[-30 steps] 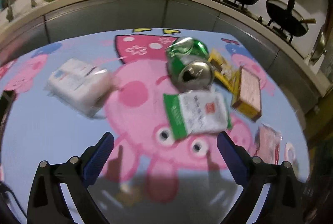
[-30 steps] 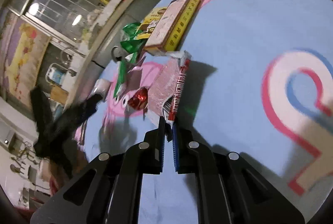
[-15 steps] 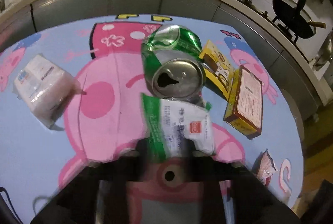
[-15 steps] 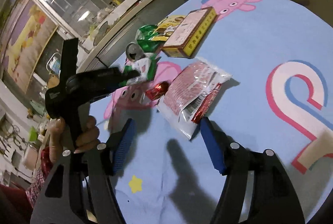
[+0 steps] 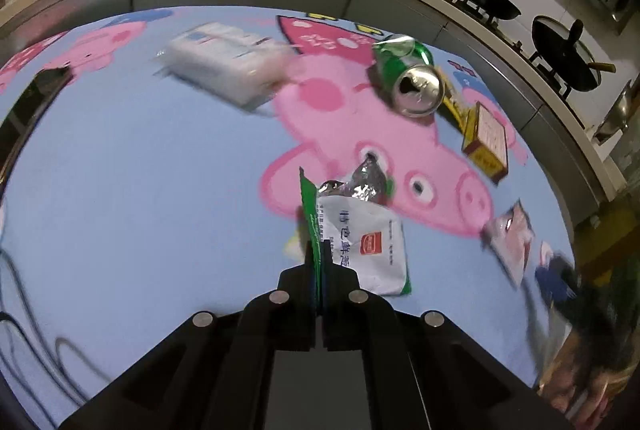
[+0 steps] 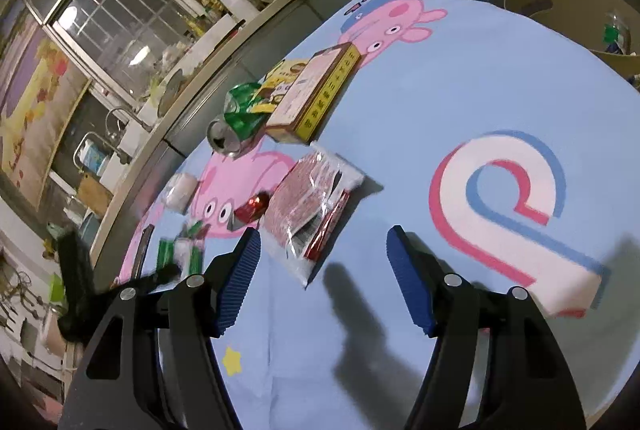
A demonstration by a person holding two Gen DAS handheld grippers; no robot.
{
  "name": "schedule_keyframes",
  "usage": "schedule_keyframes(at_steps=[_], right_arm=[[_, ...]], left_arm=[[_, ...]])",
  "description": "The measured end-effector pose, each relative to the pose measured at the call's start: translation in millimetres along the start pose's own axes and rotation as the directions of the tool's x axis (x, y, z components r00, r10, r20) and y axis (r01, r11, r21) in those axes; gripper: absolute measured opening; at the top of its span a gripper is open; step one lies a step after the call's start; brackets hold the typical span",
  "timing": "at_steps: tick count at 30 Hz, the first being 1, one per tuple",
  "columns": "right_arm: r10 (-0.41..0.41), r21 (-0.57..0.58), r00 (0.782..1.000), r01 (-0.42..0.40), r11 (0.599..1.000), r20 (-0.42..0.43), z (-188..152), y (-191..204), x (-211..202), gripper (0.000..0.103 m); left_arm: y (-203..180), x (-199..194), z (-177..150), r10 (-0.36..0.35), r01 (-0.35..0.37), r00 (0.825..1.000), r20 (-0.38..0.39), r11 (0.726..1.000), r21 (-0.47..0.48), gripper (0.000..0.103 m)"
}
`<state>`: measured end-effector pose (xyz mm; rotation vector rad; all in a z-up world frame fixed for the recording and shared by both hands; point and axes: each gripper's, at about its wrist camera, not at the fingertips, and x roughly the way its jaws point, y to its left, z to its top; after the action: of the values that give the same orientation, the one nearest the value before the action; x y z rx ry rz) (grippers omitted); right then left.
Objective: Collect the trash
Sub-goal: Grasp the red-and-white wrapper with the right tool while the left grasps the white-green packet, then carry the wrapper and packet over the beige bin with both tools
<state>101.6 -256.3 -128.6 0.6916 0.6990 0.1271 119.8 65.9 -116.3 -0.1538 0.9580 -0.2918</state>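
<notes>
The left gripper (image 5: 319, 258) pinches one green-and-white foil snack packet (image 5: 360, 238); the right gripper (image 6: 324, 266) gapes wide, holding nothing. One crushed green can (image 5: 408, 78) lies far right beside one yellow box (image 5: 486, 136).

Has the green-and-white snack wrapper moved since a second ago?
Yes. The green-and-white foil snack wrapper, which earlier lay just below the crushed green can, now sits clear of it, pinched in the shut left gripper and pulled toward the camera.

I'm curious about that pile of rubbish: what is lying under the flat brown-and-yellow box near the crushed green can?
The brown-and-yellow box rests partly on a yellow snack packet, which pokes out toward the green can. How much of the packet the box covers, or anything else beneath, cannot be seen.
</notes>
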Motion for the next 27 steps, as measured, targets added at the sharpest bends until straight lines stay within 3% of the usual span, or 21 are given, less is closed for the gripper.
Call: schedule_keyframes(at_steps=[5, 7, 10, 12, 15, 16, 17, 19, 20, 21, 22, 27], right_arm=[[-0.047, -0.075, 0.998, 0.05, 0.996, 0.046, 23.5, 2.9, 12.9, 0.063], [-0.068, -0.092, 0.997, 0.07, 0.993, 0.027, 31.3, 2.4, 24.9, 0.063], [-0.073, -0.128, 0.997, 0.076, 0.989, 0.024, 33.7, 9.4, 31.7, 0.059], [-0.055, -0.138, 0.998, 0.055, 0.989, 0.002, 29.4, 13.6, 35.3, 0.052], [-0.059, -0.187, 0.998, 0.053, 0.981, -0.026, 20.1, 25.2, 41.9, 0.03], [-0.059, -0.198, 0.998, 0.052, 0.979, -0.033, 16.2, 28.2, 42.8, 0.025], [-0.047, -0.2, 0.997, 0.034, 0.979, -0.058, 12.5, 29.7, 45.2, 0.012], [-0.035, -0.208, 0.997, 0.018, 0.978, -0.075, 4.3, 36.0, 47.3, 0.012], [-0.032, -0.221, 0.996, 0.013, 0.975, -0.081, 0.9, 39.3, 47.5, 0.011], [-0.026, -0.23, 0.996, 0.005, 0.973, -0.09, -1.8, 42.7, 48.6, 0.011], [-0.012, -0.232, 0.994, -0.014, 0.973, -0.109, -5.8, 46.8, 50.8, 0.01], [0.031, -0.23, 0.991, -0.06, 0.971, -0.128, -13.4, 60.5, 48.0, 0.008]], left_arm=[[9.1, -6.6, -10.3, -0.01, 0.01, 1.0, -0.011, 1.0, 0.002, 0.004], [10.1, -6.0, -9.1, -0.018, 0.017, 1.0, -0.018, 1.0, -0.011, 0.011], [6.9, -4.7, -5.8, -0.037, 0.037, 0.999, -0.019, 0.999, -0.016, 0.032], [2.0, -3.2, -3.8, -0.031, 0.031, 0.999, -0.012, 1.0, -0.006, 0.046], [-3.4, -0.8, -2.2, -0.026, 0.026, 1.0, -0.005, 1.0, -0.001, 0.052], [-5.1, 0.4, -1.2, -0.023, 0.023, 1.0, -0.003, 1.0, 0.0, 0.052], [-5.6, 0.7, -0.3, -0.026, 0.026, 1.0, 0.0, 1.0, 0.0, 0.052], [-6.0, 2.8, 1.1, -0.036, 0.036, 0.999, 0.002, 0.999, -0.005, 0.041], [-6.1, 4.2, 1.8, -0.036, 0.036, 0.999, 0.0, 0.999, -0.007, 0.029], [-5.4, 5.4, 2.6, -0.047, 0.047, 0.999, -0.006, 0.999, -0.009, 0.007], [-4.4, 7.5, 3.0, -0.065, 0.064, 0.998, -0.02, 0.998, -0.016, 0.003], [-6.5, -1.8, 3.4, -0.114, 0.114, 0.993, -0.002, 0.993, -0.028, 0.002]])
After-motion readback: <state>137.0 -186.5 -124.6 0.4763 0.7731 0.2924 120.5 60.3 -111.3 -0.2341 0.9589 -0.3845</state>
